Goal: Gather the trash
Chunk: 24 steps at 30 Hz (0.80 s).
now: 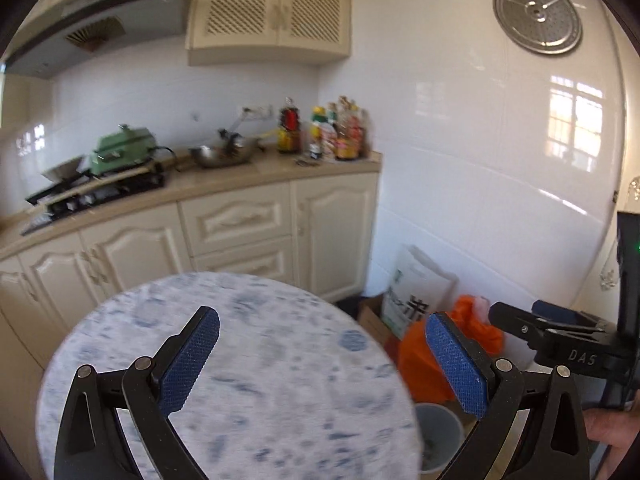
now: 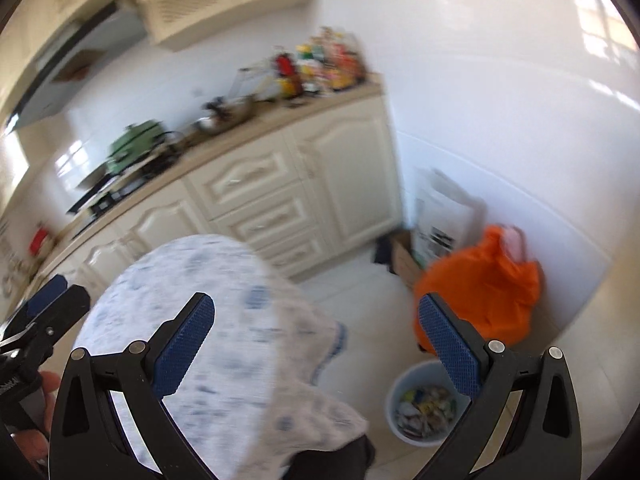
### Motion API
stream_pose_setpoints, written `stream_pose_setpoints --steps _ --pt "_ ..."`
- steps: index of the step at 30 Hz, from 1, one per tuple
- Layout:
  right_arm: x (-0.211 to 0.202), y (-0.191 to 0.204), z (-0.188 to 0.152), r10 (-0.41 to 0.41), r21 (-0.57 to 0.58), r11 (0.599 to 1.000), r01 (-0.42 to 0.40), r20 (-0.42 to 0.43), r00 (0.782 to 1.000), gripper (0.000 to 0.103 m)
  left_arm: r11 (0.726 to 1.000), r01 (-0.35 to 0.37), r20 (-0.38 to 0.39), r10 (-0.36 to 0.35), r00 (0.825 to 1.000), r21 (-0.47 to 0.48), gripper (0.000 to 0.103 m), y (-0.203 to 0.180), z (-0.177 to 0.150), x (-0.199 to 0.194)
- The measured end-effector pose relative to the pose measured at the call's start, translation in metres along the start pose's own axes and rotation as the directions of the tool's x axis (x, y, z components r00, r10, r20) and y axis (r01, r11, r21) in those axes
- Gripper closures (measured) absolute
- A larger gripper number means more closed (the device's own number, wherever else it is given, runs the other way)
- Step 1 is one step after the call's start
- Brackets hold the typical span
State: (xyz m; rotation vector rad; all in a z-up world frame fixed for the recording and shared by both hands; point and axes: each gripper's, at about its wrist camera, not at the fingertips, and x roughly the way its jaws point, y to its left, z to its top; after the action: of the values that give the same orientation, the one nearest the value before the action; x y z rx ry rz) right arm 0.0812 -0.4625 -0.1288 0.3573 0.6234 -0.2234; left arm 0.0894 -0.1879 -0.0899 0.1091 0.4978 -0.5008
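A kitchen with cream cabinets [image 1: 240, 220] and white tiled walls. At lower left of both views, a round table [image 1: 248, 380] in a blue-mottled white cloth. The left gripper [image 1: 320, 364] and right gripper [image 2: 316, 344] hover over it, each with its blue pads spread wide, holding nothing. At lower right on the floor, a pale bin [image 2: 424, 404] holds colourful trash [image 2: 426, 406], just below an orange bag [image 2: 488, 288]. Bottles [image 1: 328, 132] crowd the counter's far end.

Each tool, the left tool [image 1: 322, 360] and the right tool [image 2: 316, 344], has matte black, wedge-shaped linkage arms joined by round silver pivot pins, ends in two flat fingers faced with blue cross-hatched pads [image 1: 192, 364], and the right one's side bears pale "DAS" lettering.
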Motion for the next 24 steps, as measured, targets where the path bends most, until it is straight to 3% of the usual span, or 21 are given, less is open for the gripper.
stream_pose_setpoints --steps 6,11,18,24 --pt "-0.009 0.092 -0.001 0.089 -0.128 0.988 -0.083 0.045 0.995 0.0 0.989 -0.131 0.054 0.136 0.989 -0.074 0.001 0.057 -0.019 -0.072" --pt "-0.013 0.154 -0.01 0.158 -0.208 0.968 -0.144 0.056 0.986 0.0 0.959 -0.255 0.078 0.265 0.961 -0.125 0.001 0.088 -0.044 -0.127" --pt "-0.027 0.21 -0.033 0.193 -0.29 0.942 -0.171 0.049 0.98 0.0 0.918 -0.356 0.058 0.371 0.927 -0.175 0.001 0.089 -0.067 -0.166" --pt "-0.051 0.234 -0.052 0.204 -0.355 0.92 -0.167 0.067 0.977 0.0 0.903 -0.386 0.076 0.405 0.911 -0.189 0.001 0.076 -0.076 -0.197"
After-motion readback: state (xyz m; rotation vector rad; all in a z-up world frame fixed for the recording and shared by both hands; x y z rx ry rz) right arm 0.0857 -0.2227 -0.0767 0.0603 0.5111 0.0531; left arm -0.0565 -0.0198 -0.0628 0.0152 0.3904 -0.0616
